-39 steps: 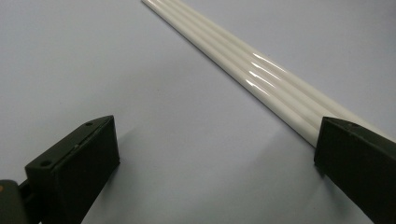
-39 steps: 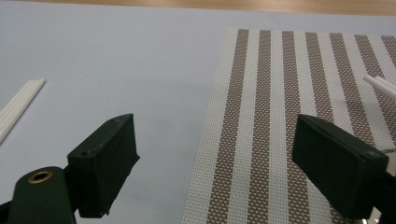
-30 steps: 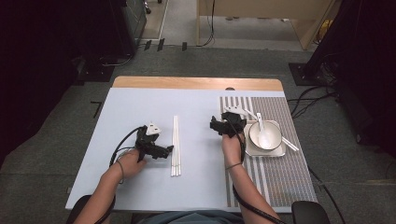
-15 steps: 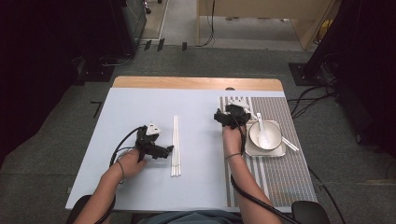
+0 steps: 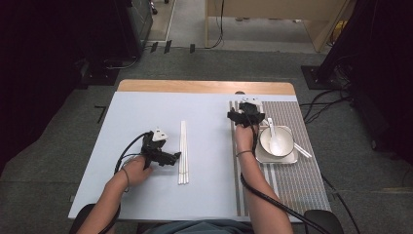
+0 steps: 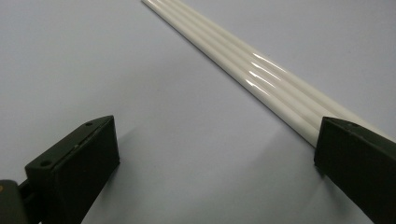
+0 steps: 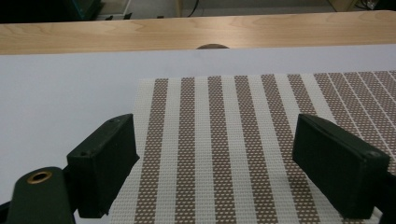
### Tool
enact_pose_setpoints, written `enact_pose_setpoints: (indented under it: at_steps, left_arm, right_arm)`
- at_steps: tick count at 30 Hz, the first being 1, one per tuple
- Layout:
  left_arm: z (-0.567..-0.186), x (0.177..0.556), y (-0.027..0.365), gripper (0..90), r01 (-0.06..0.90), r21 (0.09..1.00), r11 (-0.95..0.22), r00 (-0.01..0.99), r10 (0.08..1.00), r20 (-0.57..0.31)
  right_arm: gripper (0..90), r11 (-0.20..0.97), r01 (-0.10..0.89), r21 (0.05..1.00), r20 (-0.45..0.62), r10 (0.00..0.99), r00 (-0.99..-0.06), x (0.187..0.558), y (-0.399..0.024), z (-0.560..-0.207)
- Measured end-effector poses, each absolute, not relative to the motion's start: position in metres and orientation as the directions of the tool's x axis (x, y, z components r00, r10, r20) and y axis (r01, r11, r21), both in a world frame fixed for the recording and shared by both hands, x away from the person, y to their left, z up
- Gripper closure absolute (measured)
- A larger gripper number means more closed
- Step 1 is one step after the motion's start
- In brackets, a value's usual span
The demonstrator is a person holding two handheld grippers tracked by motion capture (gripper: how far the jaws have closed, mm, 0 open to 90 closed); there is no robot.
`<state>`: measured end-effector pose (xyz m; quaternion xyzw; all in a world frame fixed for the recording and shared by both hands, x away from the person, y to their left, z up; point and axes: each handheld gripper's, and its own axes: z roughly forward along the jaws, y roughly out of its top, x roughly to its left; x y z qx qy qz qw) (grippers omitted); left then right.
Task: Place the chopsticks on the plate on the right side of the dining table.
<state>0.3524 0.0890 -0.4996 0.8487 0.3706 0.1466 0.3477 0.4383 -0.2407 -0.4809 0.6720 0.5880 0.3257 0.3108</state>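
Note:
Several long white chopsticks point(image 5: 183, 151) lie side by side in the middle of the pale blue table cover point(image 5: 146, 112). My left gripper point(image 5: 175, 156) rests just left of them and points at them. In the left gripper view it point(image 6: 215, 135) is open, with the chopsticks point(image 6: 261, 79) running past its right jaw. My right gripper point(image 5: 246, 112) is at the back left corner of the striped placemat point(image 5: 292, 180). It point(image 7: 215, 135) is open over the placemat point(image 7: 224, 107) with nothing between the jaws.
A white bowl point(image 5: 285, 138) with a white spoon point(image 5: 273, 136) in it sits on a square plate point(image 5: 276, 158) on the placemat, right of my right hand. A white stick point(image 5: 303, 150) pokes out at the plate's right. Bare wood point(image 5: 204, 87) edges the table's back.
My right gripper has moved away from me, toward the placemat's back left corner. The left gripper and the chopsticks have stayed where they were.

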Motion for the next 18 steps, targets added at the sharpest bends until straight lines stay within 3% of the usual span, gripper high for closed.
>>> enact_pose_setpoints:
  at_steps: [18]
  left_arm:
    - [-0.5,0.352,0.089,0.0,0.527,0.7,-0.483,0.682,0.731,-0.009]
  right_arm:
    - [13.7,-0.122,0.612,0.782,0.053,0.99,0.13,0.456,-0.253,-0.481]
